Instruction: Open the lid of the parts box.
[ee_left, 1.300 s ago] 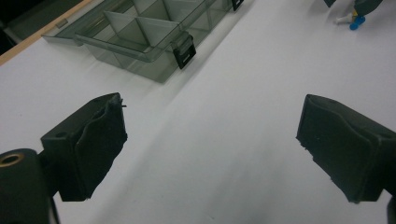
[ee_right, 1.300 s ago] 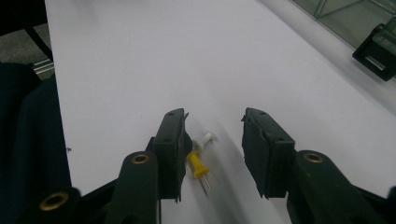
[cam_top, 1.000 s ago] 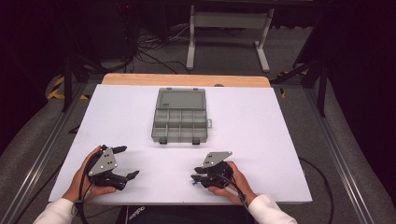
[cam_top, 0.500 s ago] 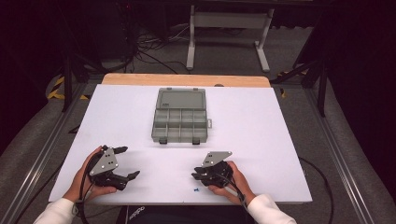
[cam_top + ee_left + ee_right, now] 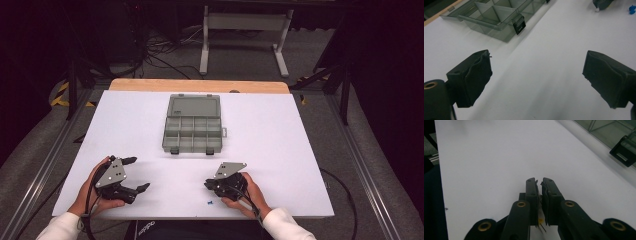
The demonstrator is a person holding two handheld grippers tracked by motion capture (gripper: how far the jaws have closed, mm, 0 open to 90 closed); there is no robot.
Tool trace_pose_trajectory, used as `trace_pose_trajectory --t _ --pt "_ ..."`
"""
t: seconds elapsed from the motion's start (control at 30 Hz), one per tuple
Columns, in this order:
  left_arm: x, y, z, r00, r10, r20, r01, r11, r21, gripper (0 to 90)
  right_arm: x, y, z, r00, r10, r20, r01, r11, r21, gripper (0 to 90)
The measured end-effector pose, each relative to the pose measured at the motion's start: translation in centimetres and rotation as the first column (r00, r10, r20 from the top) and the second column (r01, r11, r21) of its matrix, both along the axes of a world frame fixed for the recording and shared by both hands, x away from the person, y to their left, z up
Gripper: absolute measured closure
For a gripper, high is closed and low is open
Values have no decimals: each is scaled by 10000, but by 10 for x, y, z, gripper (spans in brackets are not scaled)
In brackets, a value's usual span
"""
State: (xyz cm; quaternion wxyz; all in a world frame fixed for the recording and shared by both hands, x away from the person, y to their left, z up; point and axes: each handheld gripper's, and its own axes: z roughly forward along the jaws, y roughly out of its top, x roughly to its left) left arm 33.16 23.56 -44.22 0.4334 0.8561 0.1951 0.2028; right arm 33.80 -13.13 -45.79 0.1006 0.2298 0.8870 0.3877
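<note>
A grey clear compartment box point(image 5: 192, 131) lies open at the middle of the white table point(image 5: 280, 145), lid folded back; its compartments look empty. My left gripper point(image 5: 140, 173) rests at the front left, jaws wide open with nothing between them point(image 5: 536, 72). My right gripper point(image 5: 207, 186) rests at the front right, pointing left, its jaws shut point(image 5: 540, 182). A thin yellowish speck shows low between those jaws; I cannot tell what it is. A tiny blue piece point(image 5: 210, 202) lies on the table just in front of the right gripper, also seen from the left gripper point(image 5: 632, 9).
The box's black latches point(image 5: 519, 24) face the person. A latch point(image 5: 623, 151) sits off to the right of the right gripper. A wooden strip point(image 5: 200, 85) edges the table's far side. Metal rails point(image 5: 360, 165) run along both sides, and a stand point(image 5: 245, 25) is behind.
A tiny blue piece now lies on the table by the right gripper; it was not visible one second ago. Both grippers have hardly moved.
</note>
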Motion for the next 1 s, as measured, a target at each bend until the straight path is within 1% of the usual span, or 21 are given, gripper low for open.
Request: trace_pose_trajectory --t 0.1,0.13,0.17,0.2,0.23,0.4,0.5,0.57,0.8,1.0 --pt "0 1 1 10000 -3 15 3 10000 -30 83 0 -1 2 10000 -10 87 9 10000 52 837" --pt "0 1 1 10000 5 -1 -5 10000 -99 80 0 -1 3 9999 -22 149 21 10000 91 837" --pt "1 1 1 10000 -12 -1 11 9999 -123 78 1 -2 4 9999 -50 119 49 9999 114 837" --pt "1 1 1 10000 -22 -71 21 9999 -162 77 1 -3 5 9999 -46 137 44 9998 170 838" --pt "1 1 1 10000 -50 -50 49 10000 -63 74 2 -3 6 9998 -56 179 52 9998 200 838" --pt "1 2 1 9999 -108 -60 108 9999 -123 59 4 -4 11 9993 -73 377 63 9996 259 838" --pt "1 3 1 9999 -140 -15 139 9998 -143 52 7 -6 18 9981 -189 592 164 9990 422 838" --pt "2 3 1 9999 -107 -77 105 9997 -212 52 9 -7 21 9972 -299 680 262 9981 550 838" --pt "2 4 2 10000 -89 -26 89 9996 -268 51 16 -8 26 9951 -423 892 358 9967 729 838" --pt "2 5 2 10000 -27 -61 25 9994 -348 45 22 -8 32 9931 -484 1068 390 9953 881 838"
